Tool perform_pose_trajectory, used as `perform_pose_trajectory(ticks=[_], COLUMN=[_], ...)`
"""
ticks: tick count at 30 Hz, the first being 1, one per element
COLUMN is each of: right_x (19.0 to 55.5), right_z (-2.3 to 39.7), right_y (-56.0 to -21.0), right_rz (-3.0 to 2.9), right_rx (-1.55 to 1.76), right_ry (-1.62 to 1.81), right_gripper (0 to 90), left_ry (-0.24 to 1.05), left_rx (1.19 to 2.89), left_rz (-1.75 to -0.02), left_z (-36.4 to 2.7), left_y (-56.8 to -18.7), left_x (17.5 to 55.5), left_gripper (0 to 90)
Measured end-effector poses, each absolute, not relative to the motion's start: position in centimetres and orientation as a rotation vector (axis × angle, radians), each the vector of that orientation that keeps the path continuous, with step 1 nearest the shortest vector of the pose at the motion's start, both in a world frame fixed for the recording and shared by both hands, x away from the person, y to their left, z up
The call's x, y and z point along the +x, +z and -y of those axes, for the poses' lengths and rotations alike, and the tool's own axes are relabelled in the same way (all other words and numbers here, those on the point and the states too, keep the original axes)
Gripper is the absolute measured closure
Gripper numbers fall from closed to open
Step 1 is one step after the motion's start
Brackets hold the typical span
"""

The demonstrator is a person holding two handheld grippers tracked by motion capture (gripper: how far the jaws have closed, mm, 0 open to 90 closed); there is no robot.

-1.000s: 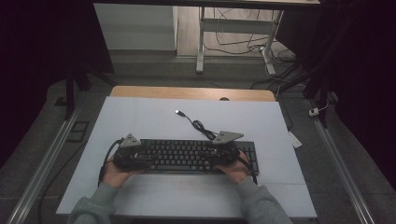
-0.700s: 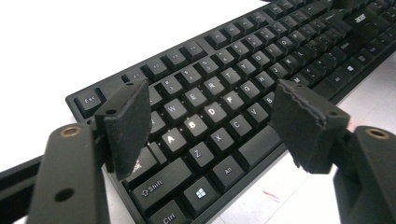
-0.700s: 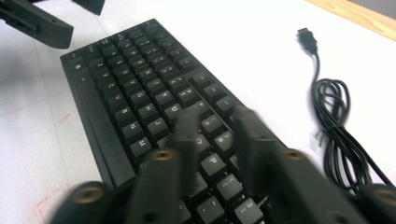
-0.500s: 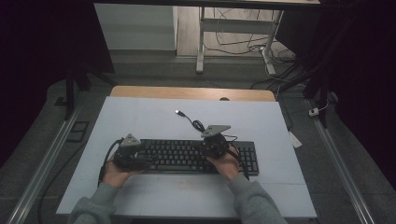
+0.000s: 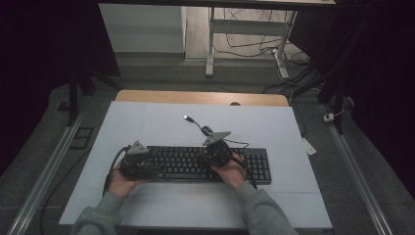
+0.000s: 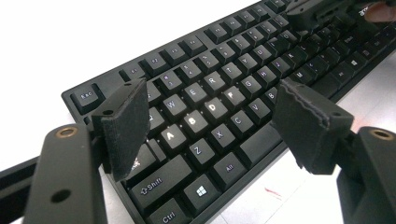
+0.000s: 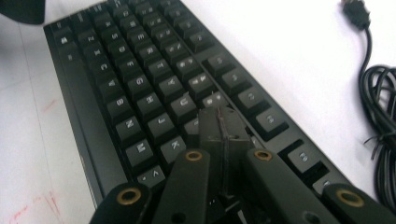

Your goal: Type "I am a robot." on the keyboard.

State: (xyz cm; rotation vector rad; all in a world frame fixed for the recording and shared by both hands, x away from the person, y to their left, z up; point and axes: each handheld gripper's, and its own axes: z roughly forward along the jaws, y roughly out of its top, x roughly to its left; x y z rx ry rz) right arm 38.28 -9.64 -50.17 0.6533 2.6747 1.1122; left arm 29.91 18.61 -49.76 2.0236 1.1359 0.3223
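A black keyboard [image 5: 254, 166] lies across the white table, seen close up in the left gripper view [image 6: 233, 51] and the right gripper view [image 7: 135, 70]. My left gripper [image 5: 152, 169] hovers over the keyboard's left end. Its jaws have just been opening and stand open [image 6: 212, 109] above the A, S and Z keys, with nothing between them. My right gripper [image 5: 204, 159] is over the middle of the keyboard. Its jaws are shut [image 7: 223, 123], pads together, tips down at the keys beside J and K. Whether they press a key I cannot tell.
The keyboard's black cable [image 5: 208, 131] coils on the table behind it and ends in a loose USB plug [image 5: 187, 118]; the coil [image 7: 380, 107] lies right of my right gripper. A wooden strip [image 5: 200, 97] borders the table's far edge.
My right gripper has moved left along the keyboard from its right end to its middle, and its jaws have closed. My left gripper has stayed at the left end.
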Motion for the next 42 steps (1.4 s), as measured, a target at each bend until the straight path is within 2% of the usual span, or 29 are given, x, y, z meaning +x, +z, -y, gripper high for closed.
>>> perform_pose_trajectory(ticks=[18,24,40,42], right_x=[38.2,37.9,35.8,35.5], right_z=[9.1,9.5,16.0,16.7], right_y=[-51.2,-50.4,-49.3,-49.3], right_rz=[-2.673,-2.64,-2.547,-2.537], right_rx=[0.62,0.612,0.693,0.691], right_ry=[1.057,1.104,1.193,1.205], right_gripper=[90.0,90.0,89.9,80.8], left_ry=[0.325,0.329,0.336,0.337], left_rx=[2.034,2.026,2.027,2.029], left_rz=[-1.132,-1.134,-1.125,-1.123], left_z=[-18.5,-18.6,-18.5,-18.5], left_y=[-49.8,-49.8,-49.7,-49.7], left_x=[29.9,29.8,29.7,29.7], left_gripper=[27.5,27.5,27.5,27.5])
